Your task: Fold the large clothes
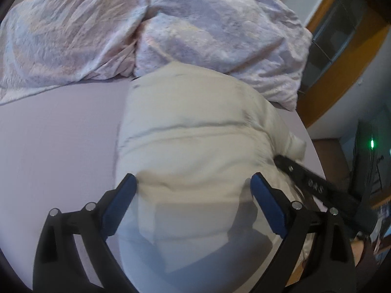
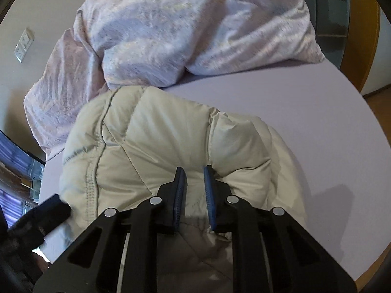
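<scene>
Lying bunched on the lilac bed sheet [image 2: 305, 112], the cream puffer jacket [image 2: 156, 146] sits just in front of a crumpled pale duvet [image 2: 195, 24]. The right gripper [image 2: 194, 173] has its jaws pinched on a fold of the jacket, while the left gripper [image 1: 193, 183] hangs over it, jaws spread wide.

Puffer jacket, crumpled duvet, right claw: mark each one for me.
Puffer jacket [image 2: 156, 146]: right wrist view, on its quilted upper panel.
Crumpled duvet [image 1: 200, 31]: left wrist view, on a raised fold.
Right claw [image 2: 194, 178]: right wrist view, midway between its blue-padded tips.
</scene>
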Demonstrator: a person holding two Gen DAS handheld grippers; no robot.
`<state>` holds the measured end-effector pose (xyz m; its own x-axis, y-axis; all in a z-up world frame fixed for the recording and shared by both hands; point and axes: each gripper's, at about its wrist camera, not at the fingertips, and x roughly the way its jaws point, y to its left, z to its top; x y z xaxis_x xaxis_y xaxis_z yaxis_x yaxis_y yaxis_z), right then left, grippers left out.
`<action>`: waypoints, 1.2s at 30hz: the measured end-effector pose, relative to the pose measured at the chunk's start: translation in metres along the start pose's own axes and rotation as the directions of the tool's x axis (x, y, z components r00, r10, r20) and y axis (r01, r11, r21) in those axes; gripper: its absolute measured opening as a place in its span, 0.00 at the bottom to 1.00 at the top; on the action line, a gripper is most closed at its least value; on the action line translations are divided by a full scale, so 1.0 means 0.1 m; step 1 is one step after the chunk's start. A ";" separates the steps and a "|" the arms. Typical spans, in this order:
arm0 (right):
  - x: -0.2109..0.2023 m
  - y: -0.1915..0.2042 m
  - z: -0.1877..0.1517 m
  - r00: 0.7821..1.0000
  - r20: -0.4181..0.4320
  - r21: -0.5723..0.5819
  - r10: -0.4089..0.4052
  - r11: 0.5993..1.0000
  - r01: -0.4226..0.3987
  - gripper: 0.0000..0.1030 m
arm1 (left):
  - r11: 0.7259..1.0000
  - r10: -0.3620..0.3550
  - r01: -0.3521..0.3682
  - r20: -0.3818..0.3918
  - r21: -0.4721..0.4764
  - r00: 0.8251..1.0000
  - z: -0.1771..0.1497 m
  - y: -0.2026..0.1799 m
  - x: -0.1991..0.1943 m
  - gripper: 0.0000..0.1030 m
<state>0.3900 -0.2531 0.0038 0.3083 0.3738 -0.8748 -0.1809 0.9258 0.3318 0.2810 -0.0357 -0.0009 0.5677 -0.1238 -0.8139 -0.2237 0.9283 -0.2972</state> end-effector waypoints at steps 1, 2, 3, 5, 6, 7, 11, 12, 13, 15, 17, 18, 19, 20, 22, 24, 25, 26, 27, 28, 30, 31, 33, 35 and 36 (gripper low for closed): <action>0.02 -0.03 -0.03 1.000 0.002 0.001 -0.003 1.000 0.003 0.15 | 1.000 0.001 -0.001 -0.005 -0.010 1.000 0.01 0.03 0.02 0.91; 0.04 -0.05 -0.03 1.000 0.004 0.001 -0.004 1.000 0.004 0.14 | 1.000 0.000 0.000 -0.009 -0.017 1.000 0.01 0.05 0.04 0.91; 0.06 -0.06 -0.04 1.000 0.005 0.001 -0.002 1.000 0.002 0.14 | 1.000 0.000 0.000 -0.012 -0.021 1.000 0.01 0.07 0.05 0.91; 0.09 -0.08 -0.04 1.000 -0.004 0.002 -0.005 1.000 0.005 0.13 | 1.000 0.002 -0.002 -0.011 -0.016 1.000 0.02 0.08 0.06 0.91; 0.09 -0.07 -0.03 1.000 -0.010 0.003 -0.009 1.000 0.009 0.14 | 1.000 0.004 -0.004 -0.010 -0.013 1.000 0.02 0.08 0.06 0.91; 0.08 -0.06 -0.01 1.000 -0.013 0.005 -0.015 1.000 0.015 0.14 | 1.000 0.011 -0.011 -0.008 -0.010 1.000 0.03 0.08 0.06 0.91; -0.07 0.05 0.06 1.000 0.020 0.016 -0.009 1.000 0.009 0.16 | 0.999 0.038 -0.039 0.023 0.019 0.999 0.09 0.08 0.04 0.91; -0.10 0.07 0.07 0.999 0.034 0.014 -0.006 1.000 0.006 0.17 | 0.999 0.046 -0.047 0.032 0.026 0.998 0.11 0.08 0.03 0.91; -0.14 0.10 0.09 0.999 0.052 0.012 0.000 1.000 -0.001 0.17 | 0.998 0.053 -0.054 0.039 0.032 0.998 0.13 0.07 0.03 0.91; -0.15 0.12 0.13 0.998 0.065 0.007 -0.006 1.000 0.005 0.20 | 0.997 0.064 -0.066 0.053 0.043 0.997 0.17 0.05 0.04 0.91; -0.10 0.12 0.14 0.998 0.055 -0.002 -0.026 1.000 0.026 0.29 | 0.996 0.072 -0.075 0.061 0.056 0.996 0.19 0.02 0.07 0.92; -0.05 0.11 0.13 0.998 0.047 -0.007 -0.030 1.000 0.030 0.31 | 0.995 0.077 -0.081 0.067 0.065 0.995 0.20 0.00 0.10 0.92; -0.02 0.10 0.12 0.998 0.045 -0.012 -0.033 0.999 0.033 0.31 | 0.994 0.080 -0.085 0.071 0.071 0.994 0.20 -0.01 0.13 0.93; 0.03 0.09 0.10 0.998 0.051 -0.023 -0.038 0.999 0.039 0.31 | 0.994 0.078 -0.083 0.074 0.075 0.994 0.19 -0.02 0.15 0.93; 0.06 0.07 0.06 0.997 0.064 -0.033 -0.039 0.999 0.042 0.31 | 0.994 0.075 -0.081 0.081 0.073 0.994 0.17 -0.03 0.19 0.95; 0.12 0.03 0.02 0.996 0.081 -0.038 -0.029 0.999 0.032 0.31 | 0.994 0.078 -0.084 0.083 0.064 0.993 0.16 -0.03 0.25 0.98; 0.14 0.01 0.00 0.996 0.091 -0.043 -0.024 0.999 0.028 0.31 | 0.995 0.072 -0.077 0.081 0.057 0.994 0.16 -0.02 0.28 0.98; 0.16 0.00 -0.02 0.995 0.101 -0.055 -0.021 0.998 0.026 0.31 | 0.996 0.067 -0.071 0.079 0.049 0.995 0.15 -0.01 0.31 0.98; 0.18 0.00 -0.03 0.994 0.109 -0.068 -0.022 0.997 0.030 0.31 | 0.997 0.066 -0.069 0.079 0.045 0.995 0.15 0.00 0.34 0.98; 0.19 0.01 -0.05 0.993 0.116 -0.081 -0.026 0.996 0.036 0.31 | 0.997 0.067 -0.071 0.080 0.044 0.995 0.15 0.00 0.36 0.98; 0.23 0.02 -0.08 0.990 0.135 -0.104 -0.033 0.993 0.047 0.31 | 0.995 0.083 -0.088 0.091 0.055 0.992 0.13 -0.02 0.40 0.98; 0.24 0.02 -0.10 0.989 0.144 -0.110 -0.033 0.993 0.049 0.31 | 0.993 0.090 -0.096 0.099 0.062 0.991 0.11 -0.03 0.41 0.98; 0.27 0.00 -0.13 0.986 0.166 -0.115 -0.026 0.992 0.045 0.31 | 0.993 0.091 -0.099 0.114 0.064 0.989 0.08 -0.01 0.45 0.98; 0.29 0.00 -0.16 0.983 0.183 -0.120 -0.021 0.992 0.044 0.32 | 0.994 0.086 -0.094 0.125 0.062 0.988 0.06 0.02 0.48 0.98; 0.30 0.00 -0.17 0.982 0.187 -0.122 -0.020 0.992 0.043 0.32 | 0.993 0.086 -0.095 0.133 0.063 0.987 0.05 0.03 0.49 0.98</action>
<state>0.3836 -0.2432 -0.0284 0.4810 0.3594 -0.7997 -0.2804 0.9273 0.2481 0.3122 -0.0377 -0.0393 0.6464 0.0044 -0.7630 -0.2266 0.9560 -0.1864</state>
